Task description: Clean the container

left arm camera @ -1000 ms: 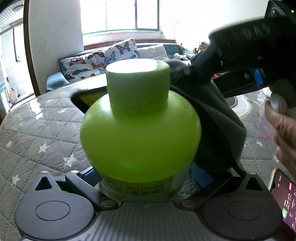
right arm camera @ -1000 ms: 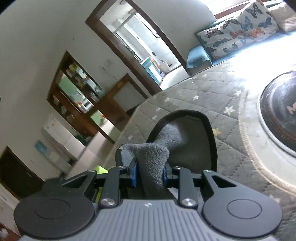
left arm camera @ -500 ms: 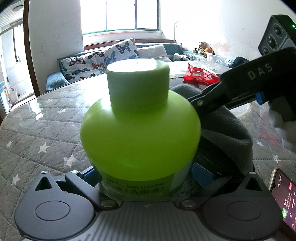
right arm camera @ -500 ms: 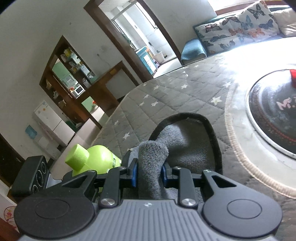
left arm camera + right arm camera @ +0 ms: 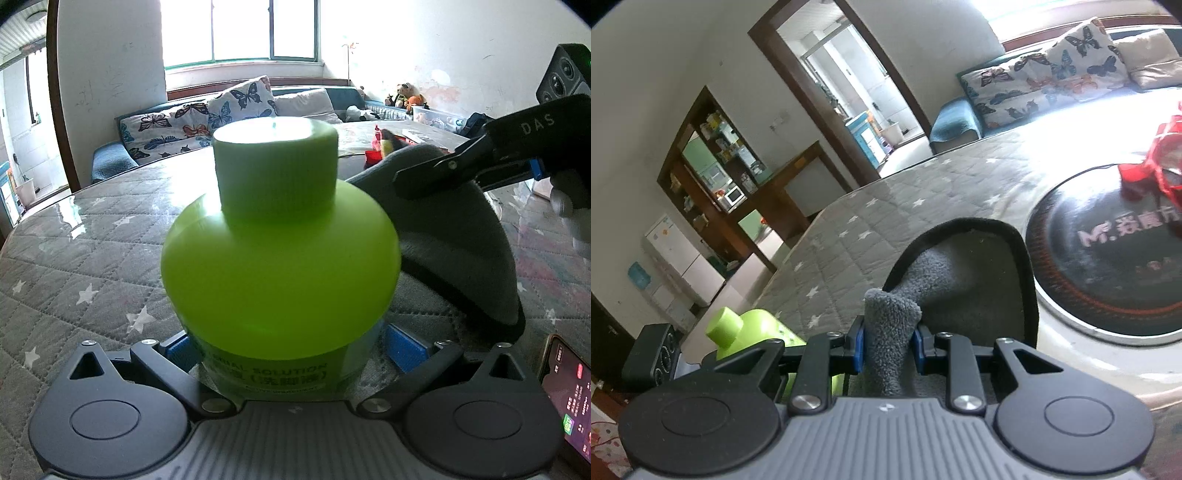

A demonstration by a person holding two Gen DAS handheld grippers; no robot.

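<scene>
— Container (image 5: 280, 258), the green capped bottle: where is it, and is it clean?

— Upright above the quilted table cover (image 5: 74, 258), clamped low on its body by the left gripper (image 5: 288, 354), pads tight to both sides. Clean or not, I can't tell: no dirt or wet streaks show, so wiping could be partway or nearly over.

— And on the right?

— The right gripper (image 5: 888, 343) is nearly closed on a bunched fold of the grey cloth (image 5: 964, 291), which hangs against the bottle's right shoulder.

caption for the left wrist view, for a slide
Left gripper clamps a green bottle while the right gripper brings a grey cloth alongside.
</scene>
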